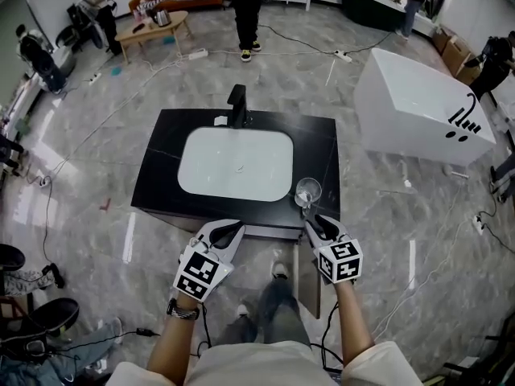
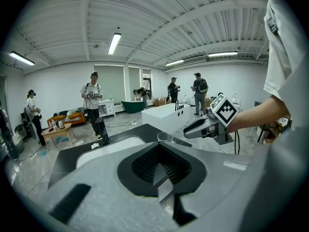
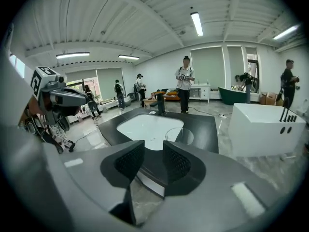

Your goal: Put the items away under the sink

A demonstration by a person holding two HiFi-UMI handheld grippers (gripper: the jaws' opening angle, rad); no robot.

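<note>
A clear glass (image 1: 307,191) stands on the front right corner of the black vanity top (image 1: 161,175), beside the white basin (image 1: 233,135). My right gripper (image 1: 312,223) hovers just in front of the glass, open, with nothing between its pads. The right gripper view shows the glass (image 3: 179,136) a little beyond the right gripper (image 3: 147,166). My left gripper (image 1: 228,233) is held at the front edge of the counter, shut and empty. In the left gripper view the left gripper (image 2: 158,166) points at the glass (image 2: 165,137), with the right gripper (image 2: 193,128) beside it.
A black faucet (image 1: 236,107) rises behind the basin. Below the right front of the vanity a cabinet door (image 1: 309,276) stands open towards me. A white bathtub (image 1: 418,111) sits to the right. A person (image 1: 246,14) stands beyond the vanity, and cables cross the floor.
</note>
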